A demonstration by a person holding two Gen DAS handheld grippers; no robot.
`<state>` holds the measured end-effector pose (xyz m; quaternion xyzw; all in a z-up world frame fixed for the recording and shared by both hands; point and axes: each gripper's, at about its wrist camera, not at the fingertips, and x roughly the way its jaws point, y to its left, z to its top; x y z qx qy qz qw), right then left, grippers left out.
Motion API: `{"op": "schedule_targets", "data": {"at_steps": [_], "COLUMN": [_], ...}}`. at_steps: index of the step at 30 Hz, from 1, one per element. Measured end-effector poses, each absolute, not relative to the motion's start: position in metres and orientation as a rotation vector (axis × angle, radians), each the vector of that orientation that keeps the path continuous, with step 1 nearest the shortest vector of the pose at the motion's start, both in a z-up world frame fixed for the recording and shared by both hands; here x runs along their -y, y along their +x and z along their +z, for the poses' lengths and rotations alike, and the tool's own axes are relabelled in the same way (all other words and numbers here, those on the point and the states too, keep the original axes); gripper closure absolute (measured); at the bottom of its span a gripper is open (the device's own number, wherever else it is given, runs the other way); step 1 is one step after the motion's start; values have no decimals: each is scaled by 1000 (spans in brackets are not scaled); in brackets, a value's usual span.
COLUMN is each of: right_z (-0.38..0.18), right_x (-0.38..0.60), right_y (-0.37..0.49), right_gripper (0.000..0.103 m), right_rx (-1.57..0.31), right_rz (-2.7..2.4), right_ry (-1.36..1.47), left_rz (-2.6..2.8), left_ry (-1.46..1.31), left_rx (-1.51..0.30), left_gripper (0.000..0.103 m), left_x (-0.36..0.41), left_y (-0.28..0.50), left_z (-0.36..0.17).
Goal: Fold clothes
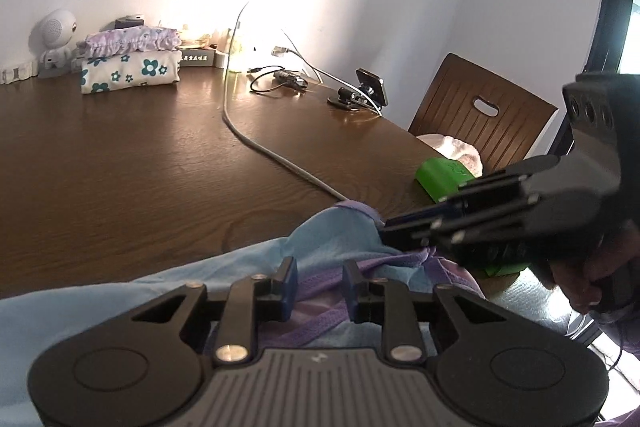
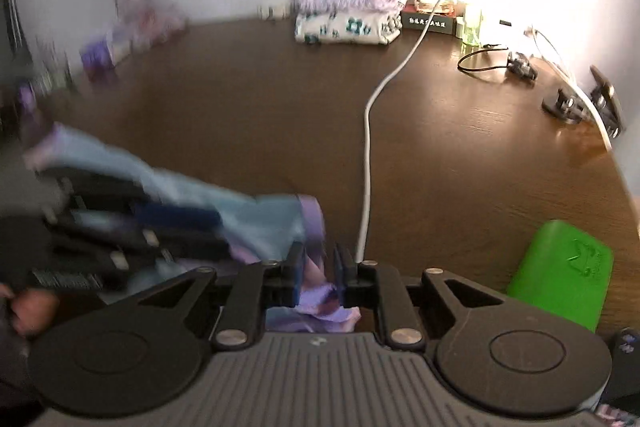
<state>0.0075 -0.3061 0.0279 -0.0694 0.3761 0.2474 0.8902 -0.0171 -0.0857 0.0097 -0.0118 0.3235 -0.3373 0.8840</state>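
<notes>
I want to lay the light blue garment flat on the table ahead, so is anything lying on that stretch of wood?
Yes. A white cable runs across the brown wooden table up to the light blue garment with purple trim. A green plastic block sits at its right. Both the left gripper and the right gripper have cloth between their fingers.

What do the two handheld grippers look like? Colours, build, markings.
Both match. The left gripper has a ribbed grey body with a small pale logo, two round black discs at its sides, black linkage arms with silver pivot pins, and dark blue pads. The right gripper has the same grey body, black links and blue pads. Seen side-on, its black housing has round holes. No cables or sleeves are clearly visible.
</notes>
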Motion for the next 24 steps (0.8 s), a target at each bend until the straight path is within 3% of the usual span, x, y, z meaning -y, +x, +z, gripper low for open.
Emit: {"op": "schedule_targets", "data": {"at_steps": [8,9,11,17,24], "right_z": [23,22,20,52,52], "right_x": [276,278,284,335,338], "right_y": [-8,-3,7,29,13], "right_gripper": [85,86,99,103,96], "right_rx": [-720,-735,-764,-786,-762], "right_rz": [492,510,545,535,460], "right_ry": [-224,-192,-128,13,49], "left_rz": [-707,-706,-708,-711,-715], "left_ry": [-33,-31,-33,-35,-40], "left_rx": [-673,-672,-673,-673,-672], "left_gripper": [80,80,80,80,79], "left_x": [86,87,86,86,86], "left_y": [-16,-16,-17,-16,-17], "left_z": [10,10,10,9,9]}}
